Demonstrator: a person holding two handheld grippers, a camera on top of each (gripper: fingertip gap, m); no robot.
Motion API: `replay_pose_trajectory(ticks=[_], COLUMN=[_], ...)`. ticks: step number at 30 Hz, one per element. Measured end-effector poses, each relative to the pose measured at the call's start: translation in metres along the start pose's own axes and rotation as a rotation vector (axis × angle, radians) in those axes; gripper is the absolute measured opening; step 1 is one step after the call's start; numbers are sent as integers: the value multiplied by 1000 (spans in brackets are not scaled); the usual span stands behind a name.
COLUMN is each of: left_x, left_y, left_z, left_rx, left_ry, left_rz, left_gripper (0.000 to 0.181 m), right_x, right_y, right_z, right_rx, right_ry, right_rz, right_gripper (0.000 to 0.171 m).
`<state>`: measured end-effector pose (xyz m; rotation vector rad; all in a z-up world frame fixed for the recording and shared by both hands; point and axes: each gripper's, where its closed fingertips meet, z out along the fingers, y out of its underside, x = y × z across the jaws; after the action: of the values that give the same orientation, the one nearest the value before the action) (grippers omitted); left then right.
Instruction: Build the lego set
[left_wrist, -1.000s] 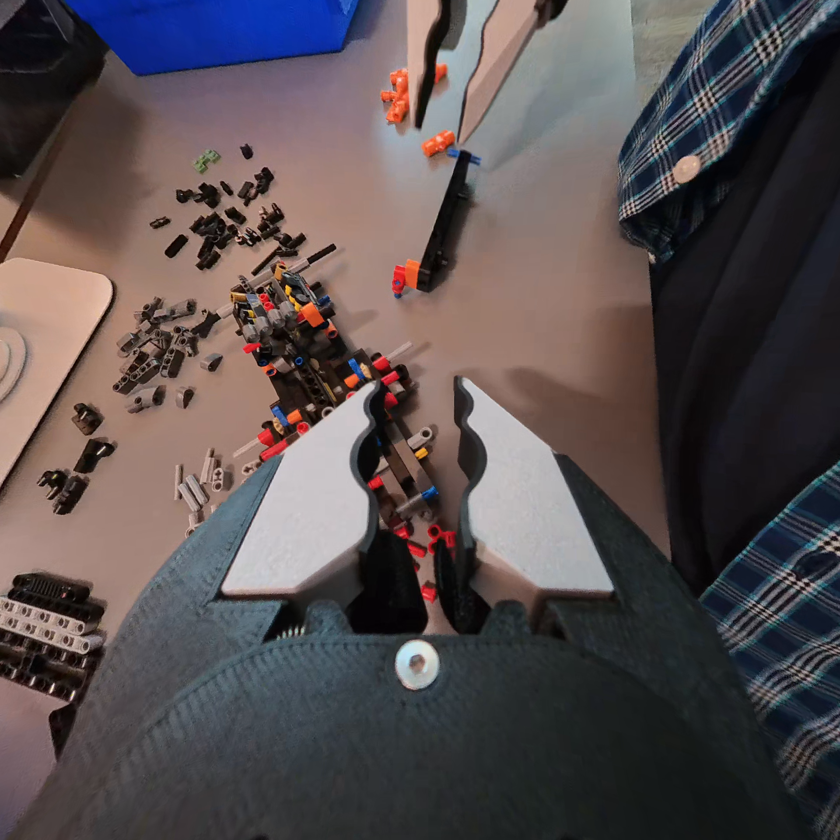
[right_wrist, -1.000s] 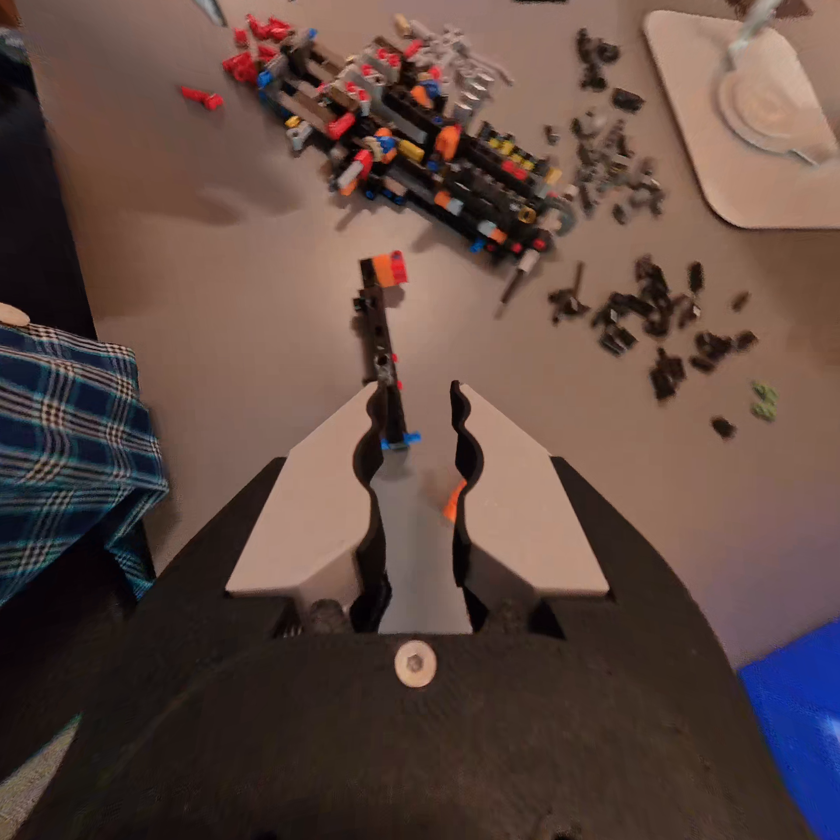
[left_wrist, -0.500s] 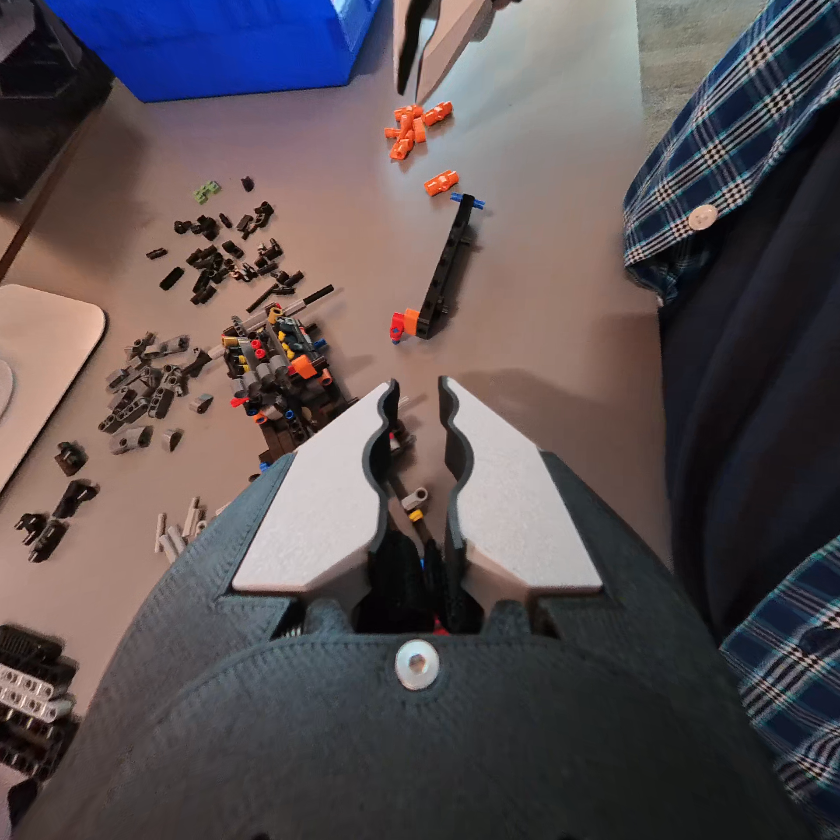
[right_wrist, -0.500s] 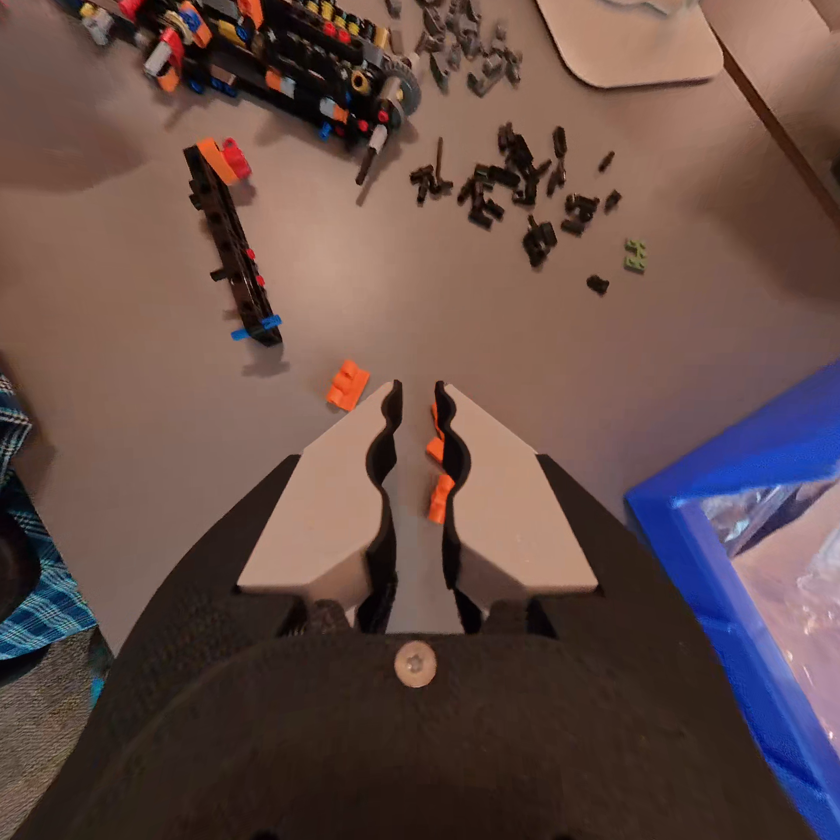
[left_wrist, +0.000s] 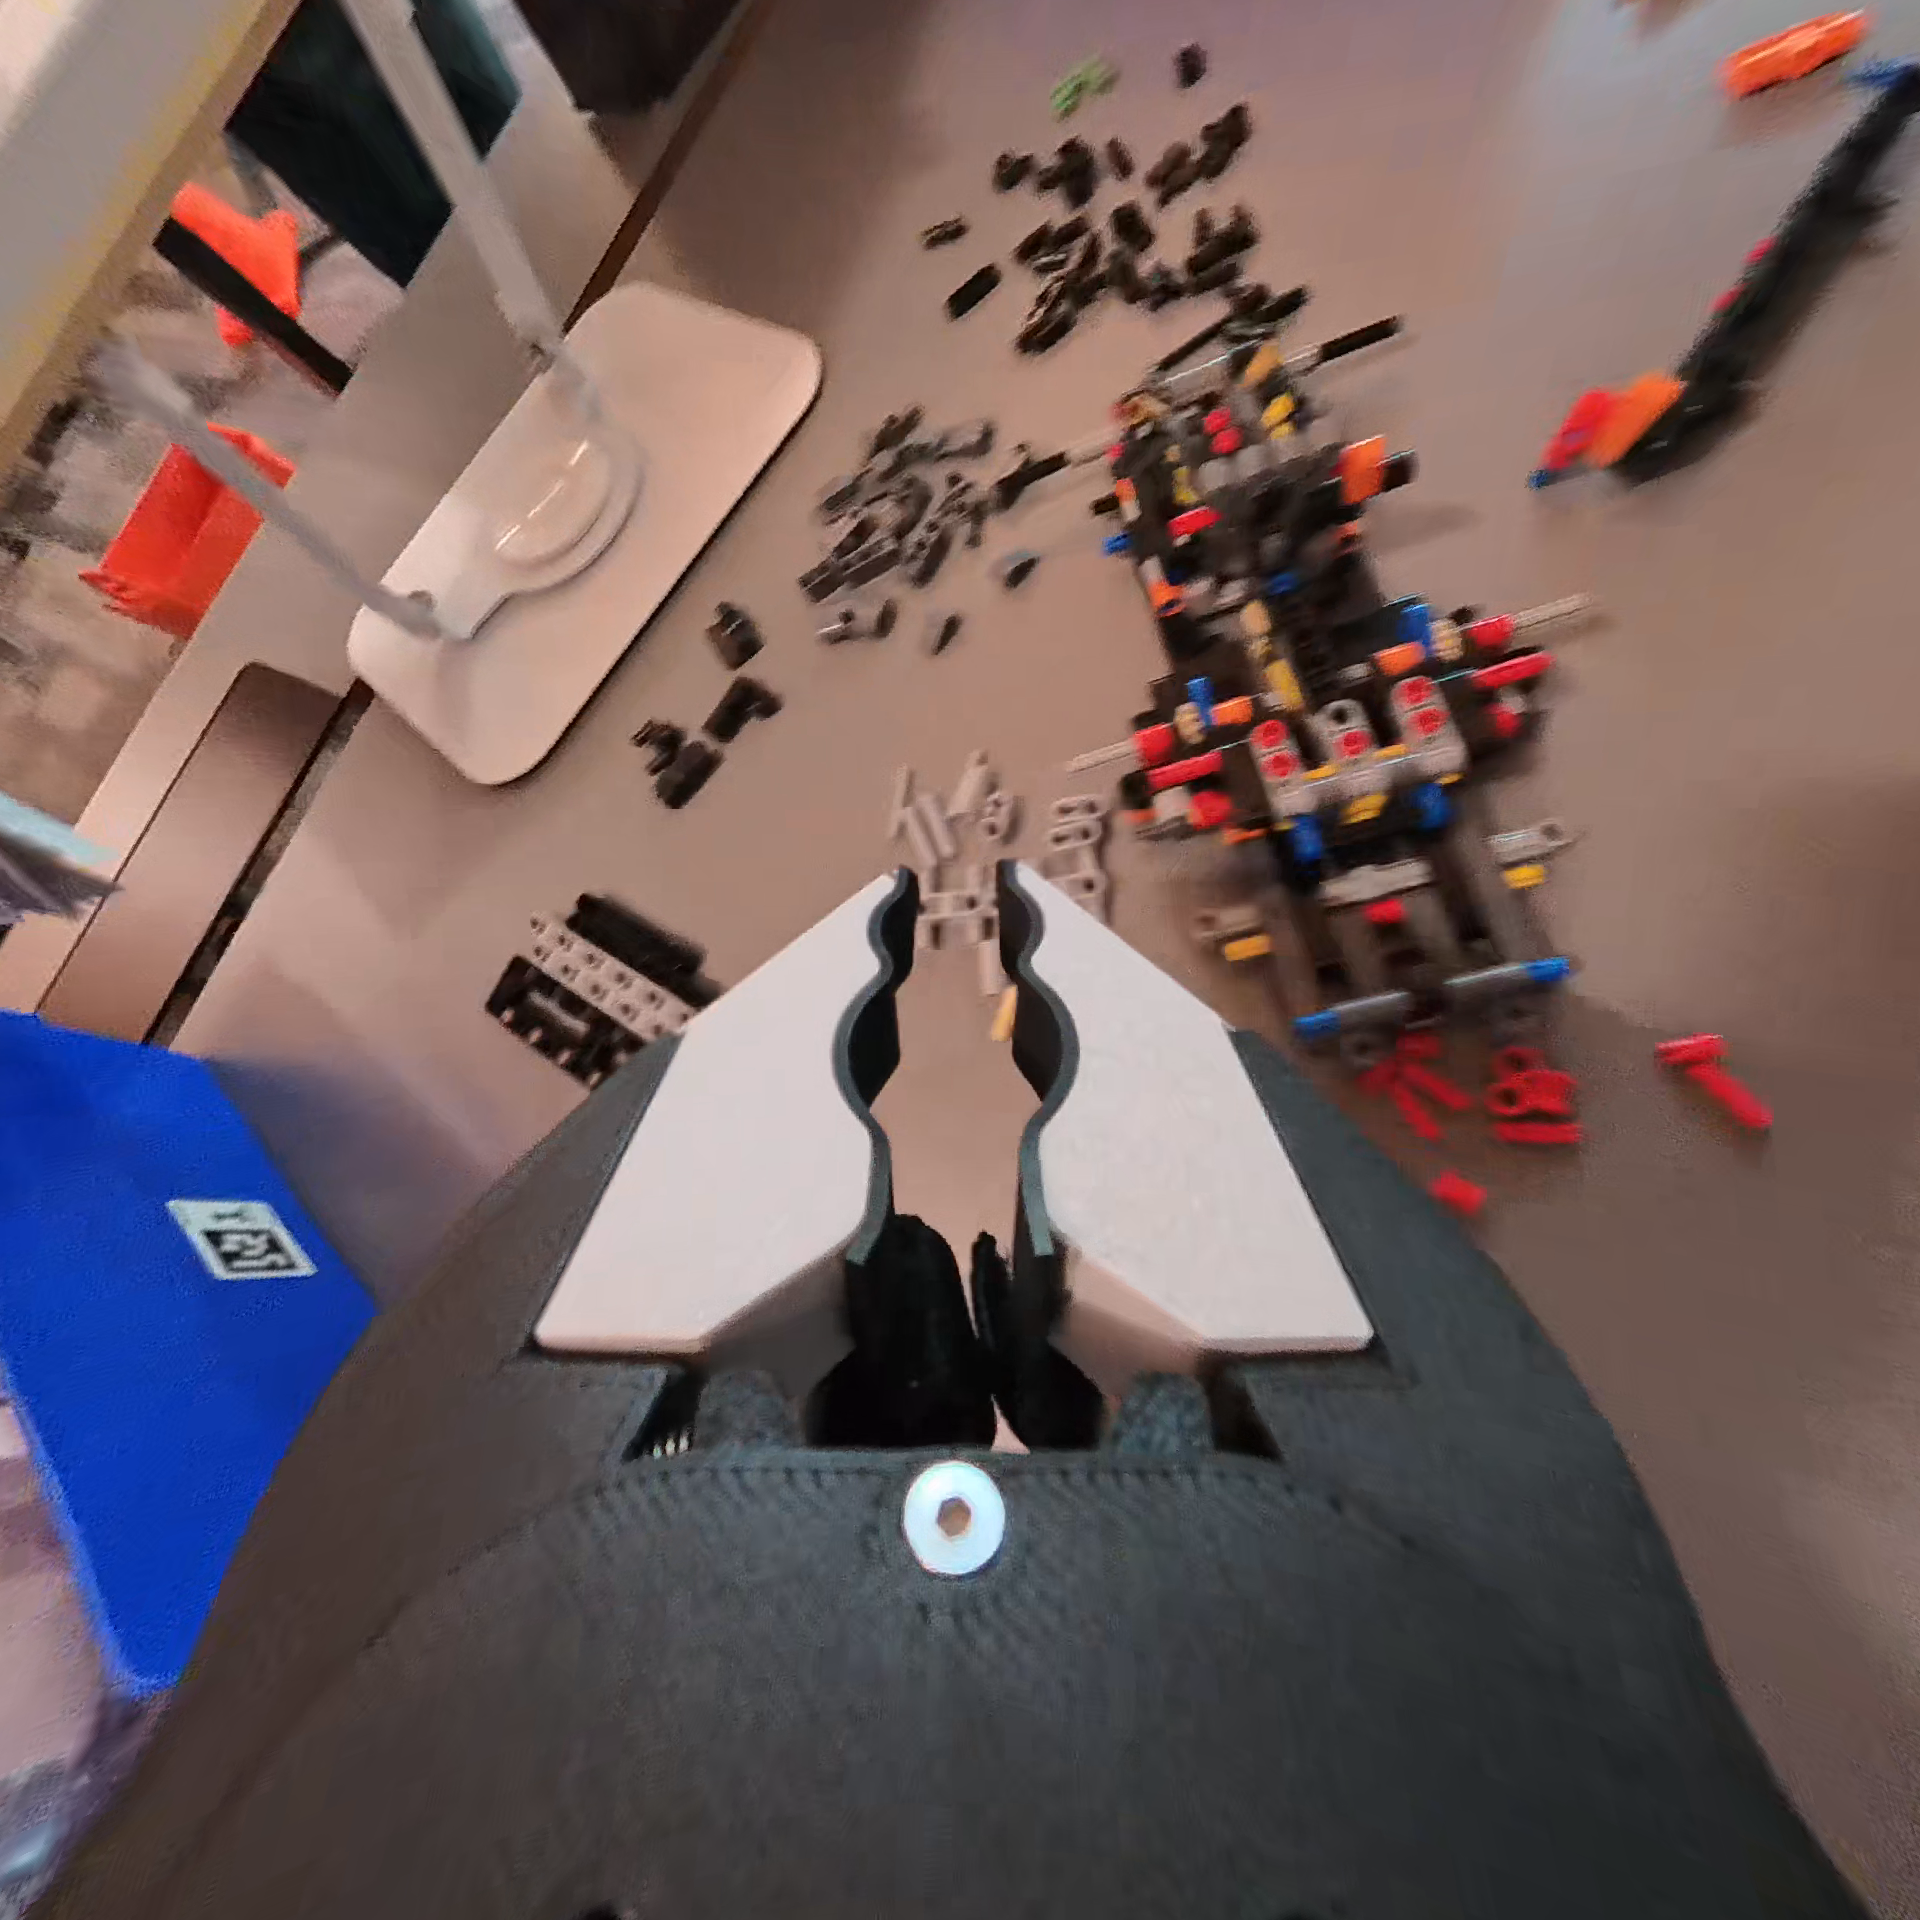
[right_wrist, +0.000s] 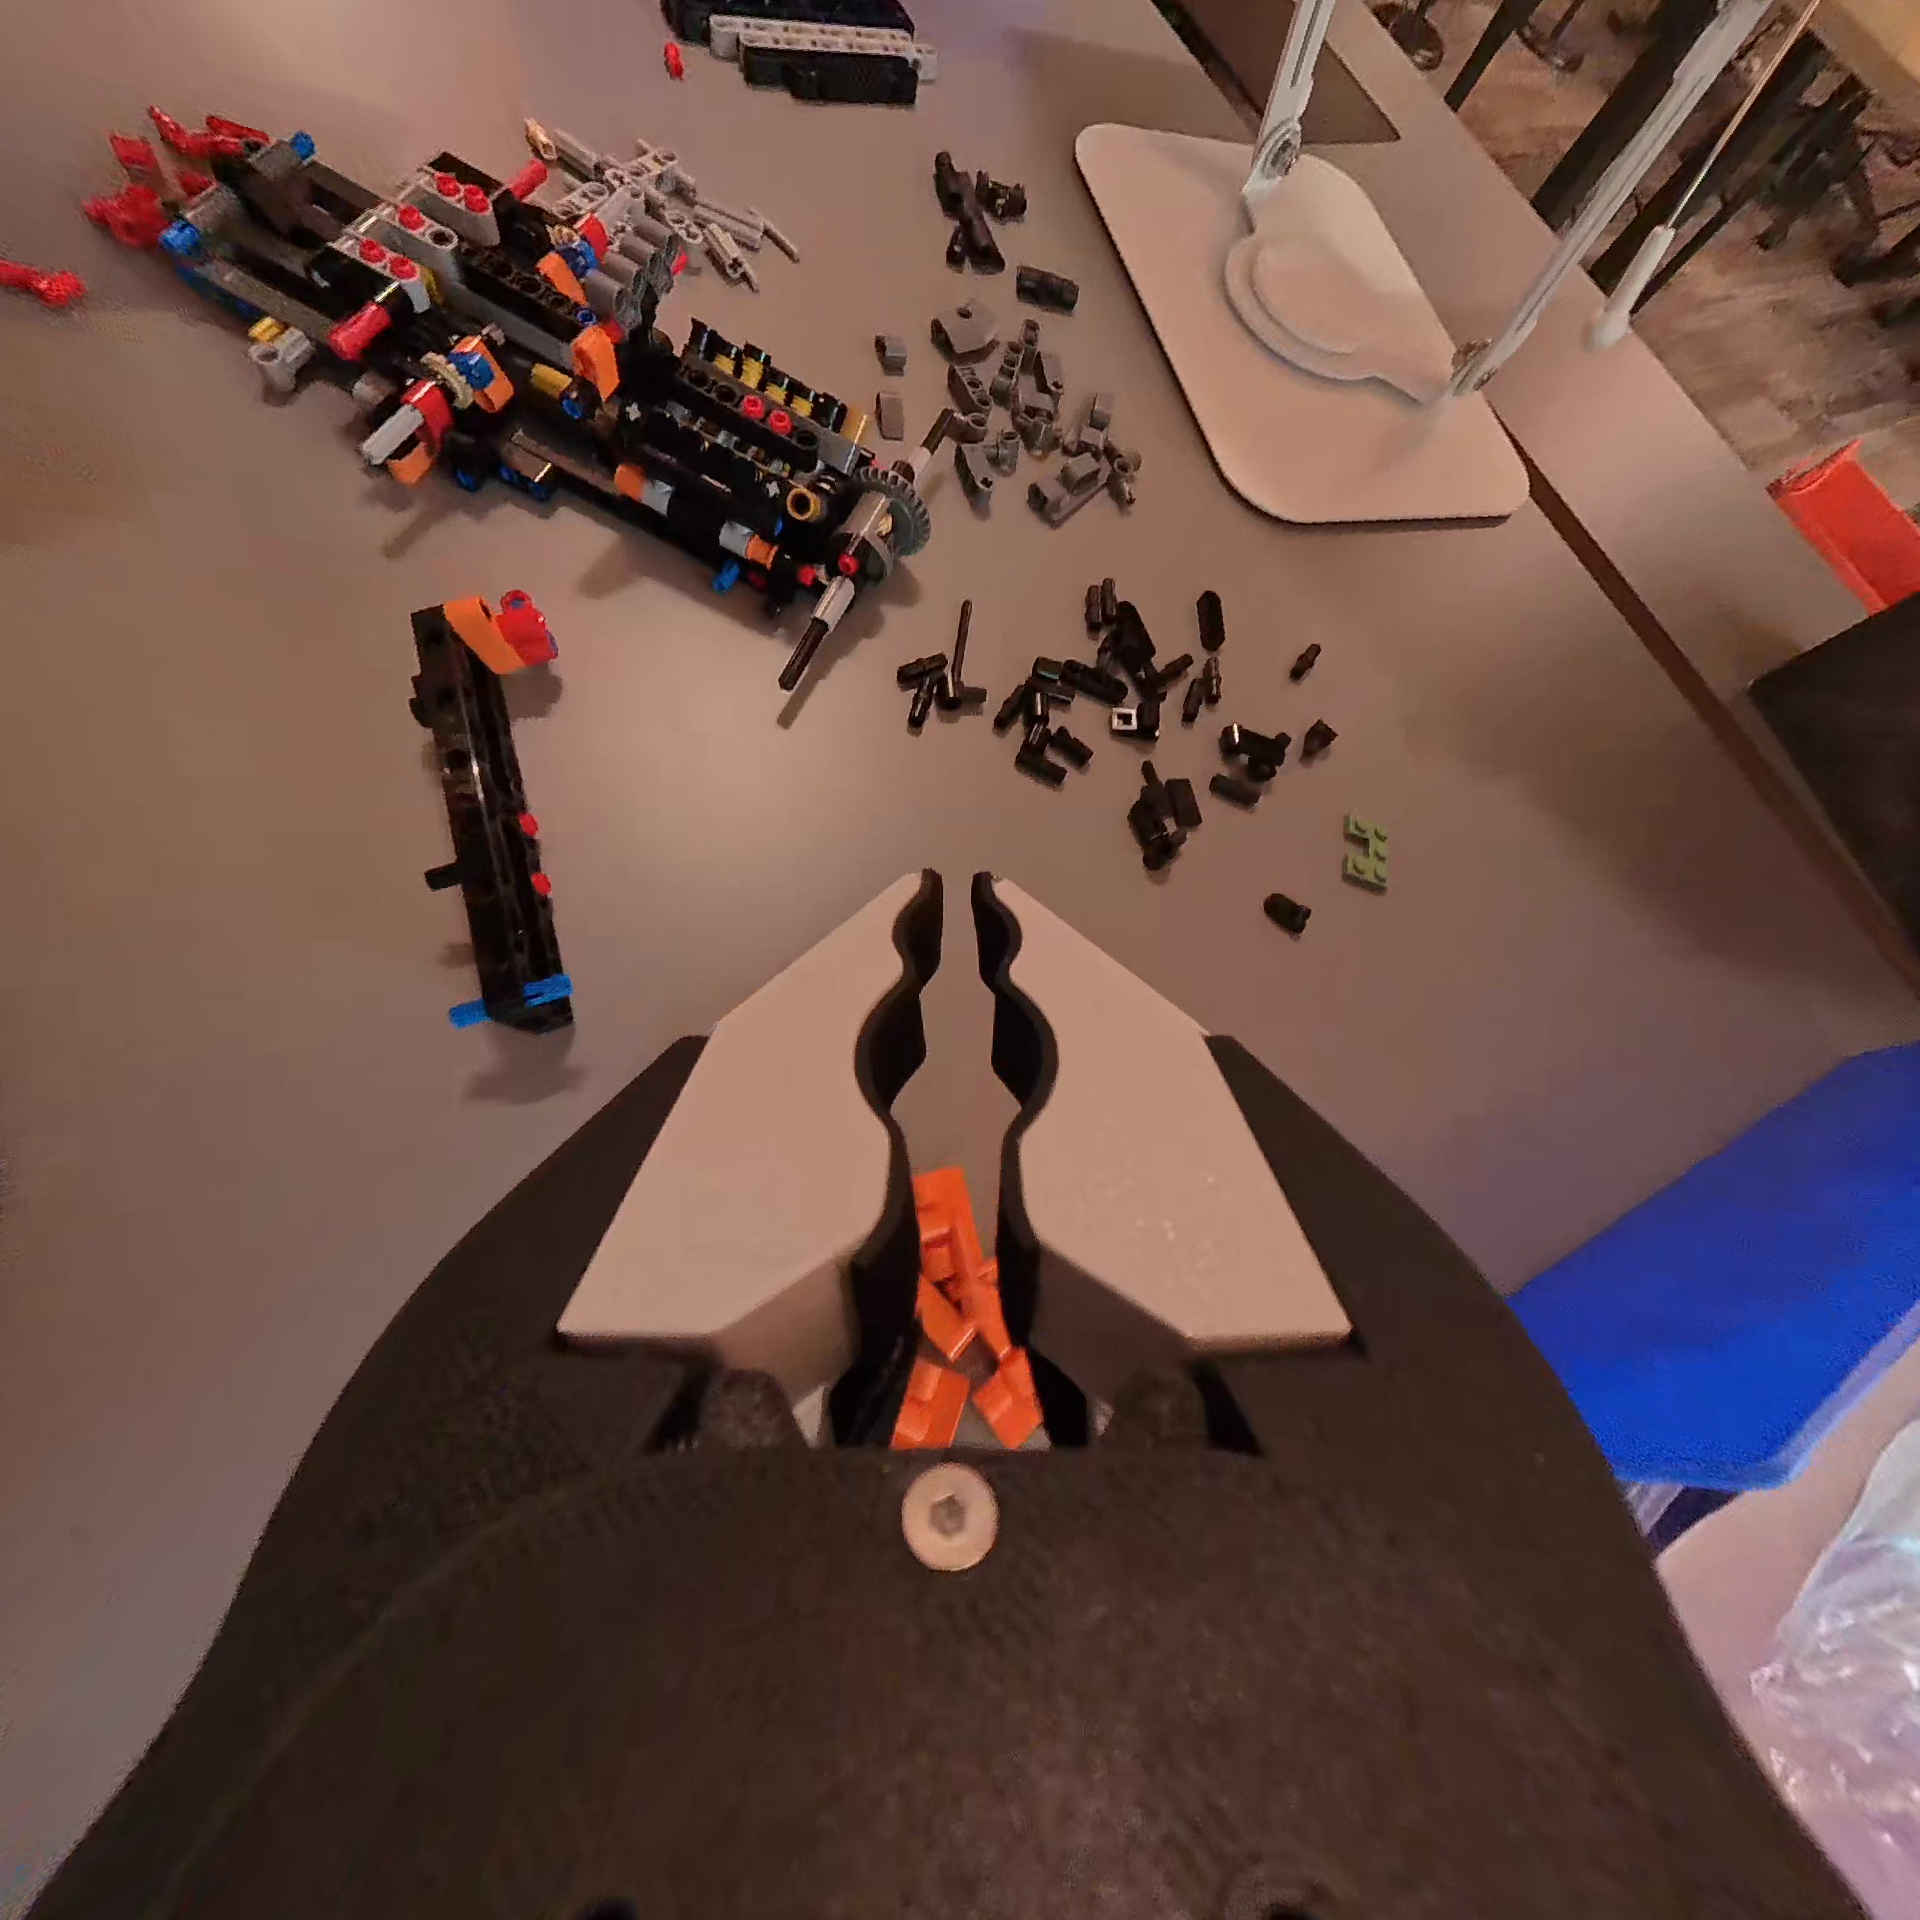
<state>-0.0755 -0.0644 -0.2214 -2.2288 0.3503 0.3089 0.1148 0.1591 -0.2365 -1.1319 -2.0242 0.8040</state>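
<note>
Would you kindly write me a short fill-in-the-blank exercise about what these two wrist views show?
1. The pieces seen between the right gripper's fingers are ____ in colour.
2. The black beam lying apart from the big assembly has a ____ pin at its near end.
3. The lone flat plate beside the black pins is ____.
4. The bin at right is ____.

Missing words: orange; blue; green; blue

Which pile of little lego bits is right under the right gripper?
The orange pile. It shows in the gap between the right gripper's fingers, while the black pile and grey pile lie farther ahead.
</note>
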Motion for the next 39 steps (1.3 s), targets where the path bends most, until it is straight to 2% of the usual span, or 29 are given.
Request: replay_pose_trajectory(ticks=[7,13,22,31,39], left_x=[-64,-89,-91,-89,-101], left_y=[18,16,20,16,16], left_z=[24,41,71,84,96], left_rx=[-60,-54,-71,-58,-78], left_ry=[-47,-38,39,65,85], left_rz=[-10,5,53,66,83], left_gripper=[24,26,23,13,18], right_x=[3,10,15,20,23], right_y=[-8,-21,-30,-20,-17], right_z=[19,34,48,36,28], right_rx=[44,81,81,53,47], right_ry=[-20,-37,-48,-31,-3], right_rz=[-2,2,-9,26,31], right_gripper=[4,4,3,10,10])
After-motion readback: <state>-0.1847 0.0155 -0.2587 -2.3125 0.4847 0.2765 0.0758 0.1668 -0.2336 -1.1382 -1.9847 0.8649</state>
